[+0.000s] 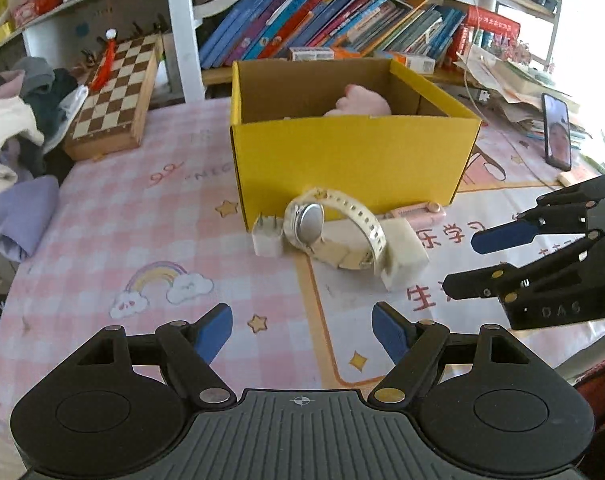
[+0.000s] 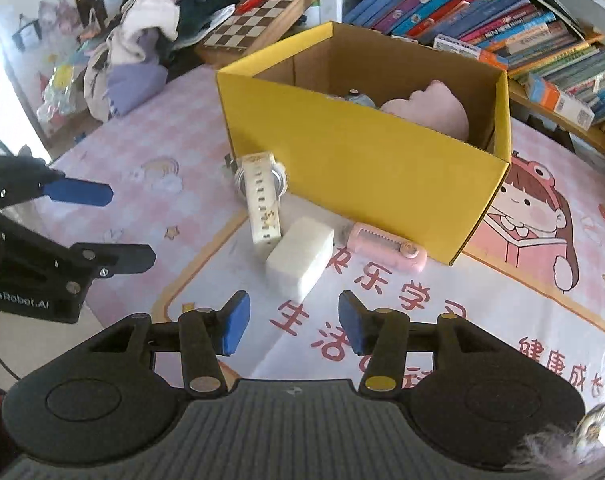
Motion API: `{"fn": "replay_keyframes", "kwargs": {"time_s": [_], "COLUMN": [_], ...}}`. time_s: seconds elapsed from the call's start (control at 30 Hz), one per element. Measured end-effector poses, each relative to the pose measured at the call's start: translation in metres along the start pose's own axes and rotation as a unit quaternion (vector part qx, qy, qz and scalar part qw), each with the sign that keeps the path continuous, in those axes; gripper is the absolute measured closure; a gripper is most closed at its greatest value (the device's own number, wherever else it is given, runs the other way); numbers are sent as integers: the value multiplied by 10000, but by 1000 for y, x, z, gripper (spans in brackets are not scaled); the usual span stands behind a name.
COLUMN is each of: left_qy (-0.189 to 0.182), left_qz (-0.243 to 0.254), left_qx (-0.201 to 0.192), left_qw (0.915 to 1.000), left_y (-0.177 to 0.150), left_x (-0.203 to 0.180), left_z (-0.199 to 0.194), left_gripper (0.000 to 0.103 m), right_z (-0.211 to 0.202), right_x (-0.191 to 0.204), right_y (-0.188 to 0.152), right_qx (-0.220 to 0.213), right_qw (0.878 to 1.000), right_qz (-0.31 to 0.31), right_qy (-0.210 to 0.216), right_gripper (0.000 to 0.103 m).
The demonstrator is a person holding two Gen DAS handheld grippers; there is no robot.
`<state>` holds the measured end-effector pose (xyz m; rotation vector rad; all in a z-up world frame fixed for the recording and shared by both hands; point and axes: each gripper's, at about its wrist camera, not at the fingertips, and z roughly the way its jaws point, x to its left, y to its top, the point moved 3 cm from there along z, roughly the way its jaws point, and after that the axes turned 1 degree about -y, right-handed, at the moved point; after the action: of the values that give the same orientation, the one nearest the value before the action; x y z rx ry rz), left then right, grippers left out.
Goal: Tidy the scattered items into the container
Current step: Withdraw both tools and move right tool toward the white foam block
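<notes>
Yellow cardboard box (image 1: 350,160) stands open-topped on the bench (image 1: 122,220), which is covered by a pink checked cartoon-print cloth. Inside the box lies a pale pink soft item (image 2: 434,112); a small blue-grey object (image 2: 358,98) sits beside it.

Three items lie on the bench at the near side of the box:
- Cream-strapped wristwatch with a silver case (image 1: 326,232), resting on its edge, just beside the box wall.
- White rectangular block (image 2: 300,260), touching the watch strap on its right side.
- Pink comb-like gadget with a round dial (image 2: 382,248), lying against the base of the box, to the right of the block.

Left gripper (image 1: 302,332) hovers above the bench, near the watch; its blue-padded fingers (image 1: 214,332) are spread wide and hold nothing. Right gripper (image 2: 290,326) hovers near the white block, its fingers (image 2: 236,326) likewise spread wide and empty.

A wooden chessboard case (image 1: 114,96) and a pile of clothes (image 1: 14,128) lie at the far left. Shelved books (image 1: 322,20) stand behind the box.
</notes>
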<state>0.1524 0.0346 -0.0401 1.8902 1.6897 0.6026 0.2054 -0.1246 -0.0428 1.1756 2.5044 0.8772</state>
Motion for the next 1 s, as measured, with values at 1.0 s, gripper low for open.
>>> {"fn": "replay_keyframes", "kwargs": {"time_s": [1.0], "left_qy": [205], "left_qz": [135], "left_qx": [-136], "left_qw": [9996], "left_y": [3], "left_x": [-15], "left_z": [10], "left_gripper": [23], "right_z": [46], "right_x": [3], "right_y": [8], "right_qx": [-17], "right_qw": [9998], "right_qz": [-197], "right_qy": [36], "right_gripper": [46]}}
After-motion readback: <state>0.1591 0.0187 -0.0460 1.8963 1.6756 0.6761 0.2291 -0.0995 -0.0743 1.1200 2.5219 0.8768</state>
